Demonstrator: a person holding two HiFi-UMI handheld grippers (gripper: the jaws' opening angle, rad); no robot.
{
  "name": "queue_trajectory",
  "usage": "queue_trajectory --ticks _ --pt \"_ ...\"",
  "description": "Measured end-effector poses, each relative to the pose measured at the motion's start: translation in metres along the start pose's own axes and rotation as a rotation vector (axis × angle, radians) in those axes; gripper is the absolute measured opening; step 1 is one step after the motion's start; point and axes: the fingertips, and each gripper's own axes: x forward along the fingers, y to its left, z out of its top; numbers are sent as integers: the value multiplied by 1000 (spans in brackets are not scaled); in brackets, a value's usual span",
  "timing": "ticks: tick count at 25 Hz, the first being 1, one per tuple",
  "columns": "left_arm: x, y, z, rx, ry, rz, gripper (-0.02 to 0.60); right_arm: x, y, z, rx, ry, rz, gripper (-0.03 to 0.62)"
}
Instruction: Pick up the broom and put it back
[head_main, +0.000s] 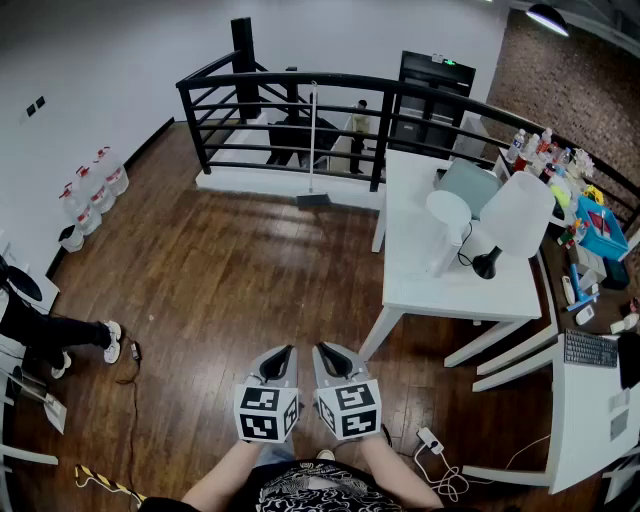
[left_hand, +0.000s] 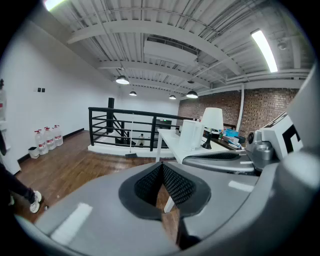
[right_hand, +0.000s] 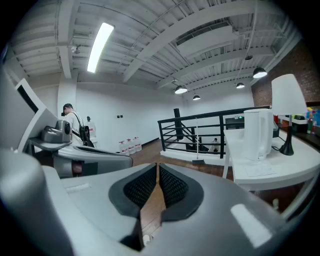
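The broom (head_main: 312, 150) stands upright far ahead, its thin pale handle leaning on the black railing (head_main: 250, 85) and its dark head (head_main: 313, 199) on the wooden floor. It also shows small in the left gripper view as the broom (left_hand: 132, 144) and in the right gripper view as the broom (right_hand: 198, 150). My left gripper (head_main: 283, 352) and right gripper (head_main: 325, 350) are held side by side low in front of me, far from the broom. Both are shut with nothing between the pads, as the left gripper (left_hand: 162, 167) and right gripper (right_hand: 157, 167) show.
A white table (head_main: 440, 270) with a white lamp (head_main: 515, 215) stands to the right, a second desk with a keyboard (head_main: 590, 348) beyond it. Water bottles (head_main: 95, 190) line the left wall. A person's legs (head_main: 60, 335) reach in at left. Cables (head_main: 440, 470) lie on the floor near my feet.
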Motion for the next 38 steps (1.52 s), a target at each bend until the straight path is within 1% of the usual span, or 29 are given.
queue_trajectory --ticks 6,13,17,27,32,38 --pt "34 64 33 -14 -13 -13 5 75 11 27 -20 19 12 5" --pt "75 154 75 -29 -11 -45 5 170 28 65 -11 41 -12 5" --pt "88 194 90 -42 -21 -64 5 211 39 83 -21 38 -28 11" --pt "102 264 111 -82 -42 -90 5 272 64 108 -43 45 -57 9" --pt "112 283 116 -90 -46 -82 5 291 65 115 -44 36 -55 11" --pt "133 301 120 -83 -33 -56 5 319 54 121 -28 24 -33 11"
